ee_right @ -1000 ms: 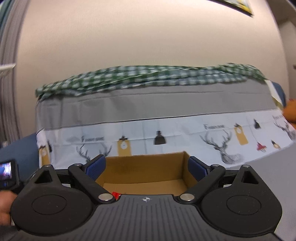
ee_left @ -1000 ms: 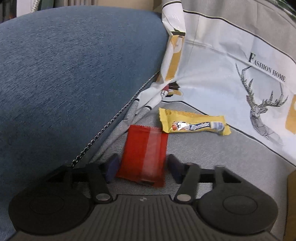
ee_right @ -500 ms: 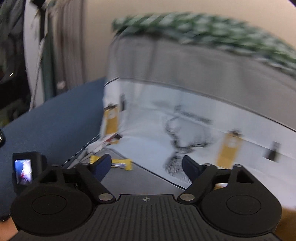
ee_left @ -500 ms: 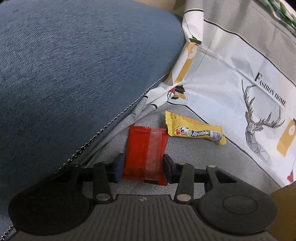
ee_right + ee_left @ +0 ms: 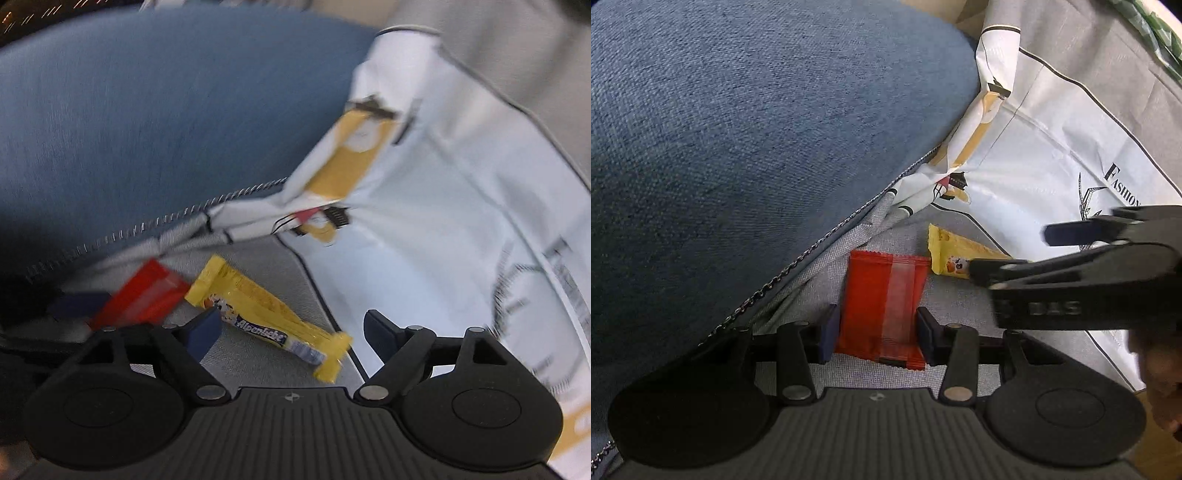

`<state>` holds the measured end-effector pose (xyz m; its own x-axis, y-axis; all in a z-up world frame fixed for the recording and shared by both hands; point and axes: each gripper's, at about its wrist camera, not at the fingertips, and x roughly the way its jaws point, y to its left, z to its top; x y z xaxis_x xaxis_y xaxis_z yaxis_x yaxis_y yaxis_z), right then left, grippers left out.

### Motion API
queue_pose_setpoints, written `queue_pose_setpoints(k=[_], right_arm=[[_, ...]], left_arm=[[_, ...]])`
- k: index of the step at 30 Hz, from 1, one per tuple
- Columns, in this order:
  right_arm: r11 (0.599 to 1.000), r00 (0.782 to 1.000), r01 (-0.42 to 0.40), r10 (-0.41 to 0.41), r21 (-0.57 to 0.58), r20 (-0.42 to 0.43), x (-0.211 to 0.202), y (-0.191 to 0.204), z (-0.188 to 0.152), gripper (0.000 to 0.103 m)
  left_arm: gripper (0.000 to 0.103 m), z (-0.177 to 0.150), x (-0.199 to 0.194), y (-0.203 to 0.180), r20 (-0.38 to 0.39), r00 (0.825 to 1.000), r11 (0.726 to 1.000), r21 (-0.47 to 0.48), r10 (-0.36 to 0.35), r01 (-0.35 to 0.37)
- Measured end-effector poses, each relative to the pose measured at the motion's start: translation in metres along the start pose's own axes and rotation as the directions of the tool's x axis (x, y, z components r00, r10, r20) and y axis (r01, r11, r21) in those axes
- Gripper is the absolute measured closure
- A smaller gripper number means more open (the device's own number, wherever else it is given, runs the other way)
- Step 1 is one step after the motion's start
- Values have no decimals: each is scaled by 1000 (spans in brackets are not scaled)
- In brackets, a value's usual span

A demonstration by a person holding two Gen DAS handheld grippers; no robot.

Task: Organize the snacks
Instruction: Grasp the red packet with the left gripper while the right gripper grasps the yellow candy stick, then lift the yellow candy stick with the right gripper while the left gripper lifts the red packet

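the left hand-held gripper (image 5: 874, 334) has its pads pressed on both long edges of a flat red plastic snack packet (image 5: 882, 306) lying on the grey fabric seat (image 5: 960, 306). just ahead and right lies a long yellow candy wrapper (image 5: 266, 314). the right hand-held gripper (image 5: 291, 332) stands wide apart over it, its jaws just reopening, holding nothing. the blue cushion (image 5: 738, 129) rises to its left.
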<state>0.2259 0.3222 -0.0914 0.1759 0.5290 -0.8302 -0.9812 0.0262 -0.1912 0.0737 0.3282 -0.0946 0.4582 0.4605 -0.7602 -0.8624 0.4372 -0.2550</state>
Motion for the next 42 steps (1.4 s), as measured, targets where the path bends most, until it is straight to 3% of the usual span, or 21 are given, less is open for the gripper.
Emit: queue_pose_setpoints(k=[3,6,8,9,13,17,20,26,29,31,33,35,39,42], right_arm=[[999,999,-33,32,-24,-23,15,1,2,35],[998,997,-62,61,-11,-56,25,3,-3,60],[996,995,-87,88,16,-49,23,7,-8,85],[994,993,-101,103,42,-52,22,7,-9,89],[983,995,-71,81,171,-51,5,9,-12,91],[927,998,7,16,375,-58,-36,10,-27,91],[905,998,57,-36,421,-57,-79,28,-43,91],[832,991,98,-131,546,22,-176,80,-93,91],[771,984,85,-164,631,67,-206,110,-127,91],[757,983,74,-165,650,81,-217,141,-151,91],[756,981,81,-174,650,81,-222,168,-170,91],[748,984,49,-150,662,97,-229,186,-186,91],[738,978,20,-155,675,140,-239,212,-204,91],[721,979,7,-146,692,142,-232,226,-212,91]], left_arm=[[54,2,0,3,-7,1000,1000,-20,-8,8],[54,3,0,5,-11,1000,999,-31,-12,12],[54,4,0,5,-13,1000,999,-36,-12,12],[54,4,0,6,-15,1000,999,-41,-15,14],[55,6,-1,10,-20,999,998,-62,-26,25],[55,7,-4,15,-16,999,996,-85,-39,37],[55,6,-8,18,-14,999,996,-76,-48,47],[55,-4,-30,8,12,989,988,51,-145,144],[55,-11,-42,0,7,978,967,150,-209,206],[55,-16,-55,-3,-3,968,947,209,-250,245],[55,-21,-70,-4,-34,959,923,264,-282,280],[55,-27,-90,5,-104,943,909,249,-317,333],[55,-49,-122,27,-206,918,907,188,-339,377],[55,-79,-140,39,-238,913,915,156,-331,373]])
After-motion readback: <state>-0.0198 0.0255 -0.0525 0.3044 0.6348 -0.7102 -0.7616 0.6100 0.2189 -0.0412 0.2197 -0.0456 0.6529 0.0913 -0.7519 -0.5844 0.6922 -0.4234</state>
